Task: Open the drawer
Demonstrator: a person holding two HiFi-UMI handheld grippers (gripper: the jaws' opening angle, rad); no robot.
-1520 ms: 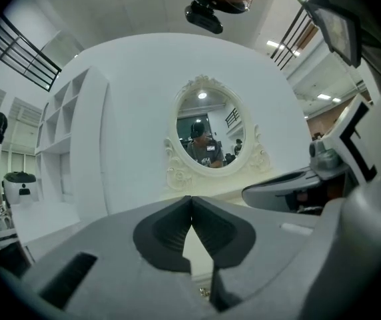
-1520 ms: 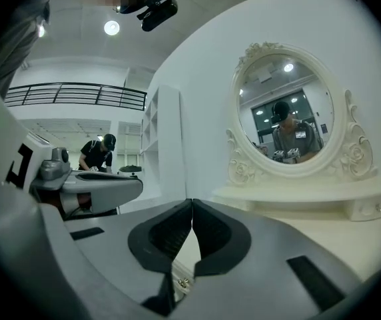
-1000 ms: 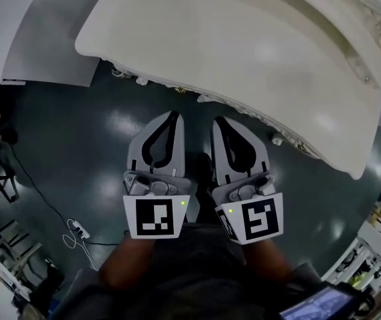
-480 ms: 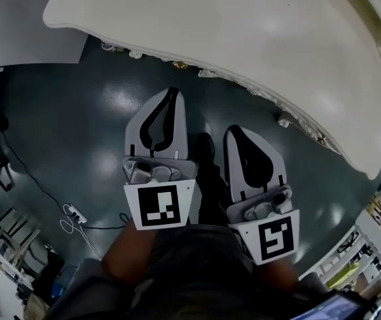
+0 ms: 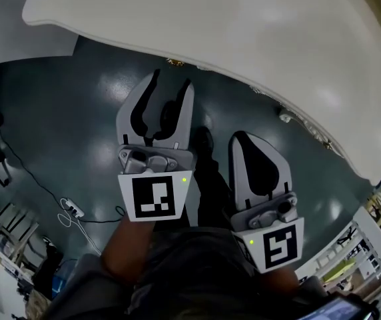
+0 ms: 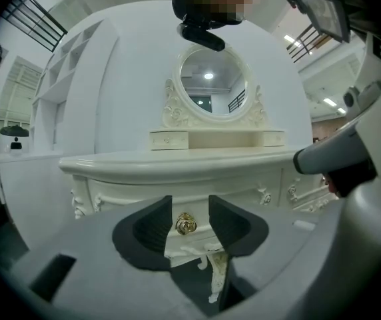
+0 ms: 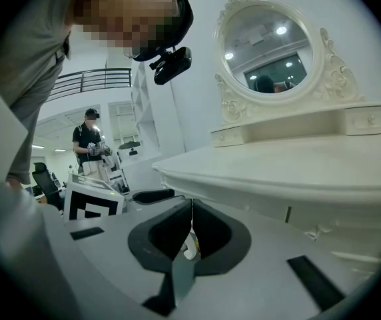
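A cream dressing table (image 5: 257, 39) with a carved front fills the top of the head view. Its middle drawer (image 6: 192, 207) carries a small gold knob (image 6: 186, 225), which shows in the head view as a gold knob (image 5: 175, 63) under the table edge. My left gripper (image 5: 172, 82) points at that knob and its jaws are opening. In the left gripper view the knob shows in the gap of the left gripper (image 6: 190, 211), and the pads do not press on it. My right gripper (image 5: 242, 139) is shut and empty, further back; its jaws meet in the right gripper view (image 7: 192, 209).
An oval mirror (image 6: 208, 83) stands on the table above two small top drawers (image 6: 169, 139). A cable and power strip (image 5: 74, 213) lie on the dark floor at the left. Another person (image 7: 90, 145) stands far off. The carved table leg (image 6: 217, 272) hangs below the drawer.
The left gripper's jaws were shut and now stand apart. The left gripper has closed in on the table's front edge, while the right one has dropped behind it.
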